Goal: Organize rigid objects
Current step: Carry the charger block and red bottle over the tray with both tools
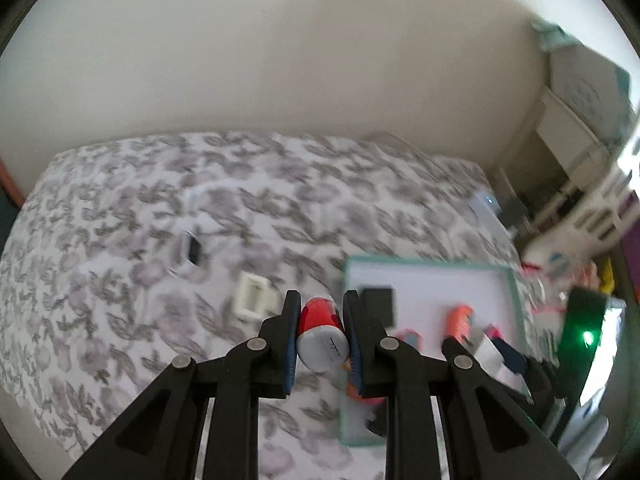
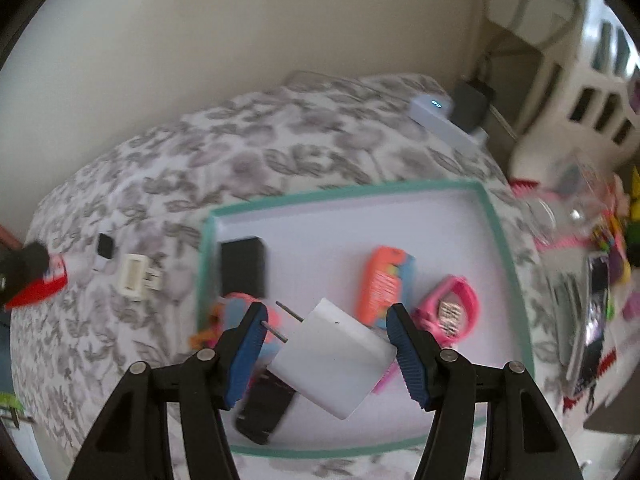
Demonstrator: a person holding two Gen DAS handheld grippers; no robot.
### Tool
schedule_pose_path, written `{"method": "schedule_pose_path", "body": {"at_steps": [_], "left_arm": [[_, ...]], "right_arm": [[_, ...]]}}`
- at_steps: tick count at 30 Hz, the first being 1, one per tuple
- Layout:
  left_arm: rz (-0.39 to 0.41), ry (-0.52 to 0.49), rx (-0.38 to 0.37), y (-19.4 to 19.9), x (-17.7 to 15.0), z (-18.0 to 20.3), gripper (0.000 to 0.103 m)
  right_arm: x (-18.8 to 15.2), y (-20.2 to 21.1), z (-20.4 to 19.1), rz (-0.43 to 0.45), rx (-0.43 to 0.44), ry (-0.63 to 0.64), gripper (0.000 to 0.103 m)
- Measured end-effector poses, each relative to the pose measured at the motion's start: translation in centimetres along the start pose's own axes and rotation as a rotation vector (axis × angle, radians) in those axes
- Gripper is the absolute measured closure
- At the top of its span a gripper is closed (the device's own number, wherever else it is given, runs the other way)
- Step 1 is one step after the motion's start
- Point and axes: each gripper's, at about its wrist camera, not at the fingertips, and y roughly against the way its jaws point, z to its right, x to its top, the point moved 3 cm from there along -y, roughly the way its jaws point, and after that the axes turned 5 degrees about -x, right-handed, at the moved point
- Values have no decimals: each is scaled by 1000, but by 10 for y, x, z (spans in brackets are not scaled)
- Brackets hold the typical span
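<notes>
My left gripper (image 1: 320, 336) pinches a red can (image 1: 321, 332) above the bedspread, the tray (image 2: 490, 216) at three o'clock. My right gripper (image 2: 326, 350) jaws stand spread around the charger (image 2: 334, 358); it may tumble onto trayed items.

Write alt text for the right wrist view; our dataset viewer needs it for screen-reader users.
The right gripper brackets a white plug adapter above a teal-rimmed tray holding a black box and an orange case. The tray lies on a floral bedspread.
</notes>
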Motion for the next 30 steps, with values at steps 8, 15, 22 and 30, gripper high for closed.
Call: {"method": "schedule_pose_path", "body": {"at_steps": [8,15,22,30], "left_arm": [[-140,-76,-73,-29,-43,49,81],[-257,-118,-97,-61,-72,79,80],[-316,-129,-87,-81,-87,91,81],[-333,-107,-77,-88,-88,87,81]], "right_arm": [[-19,-18,39,-77,-46,-52,38],[-26,-31,63,-110,-89,-88,39],[-25,-35,74,-119,-105,-104,40],[-25,-36,70,-120,-97,-94,40]]}}
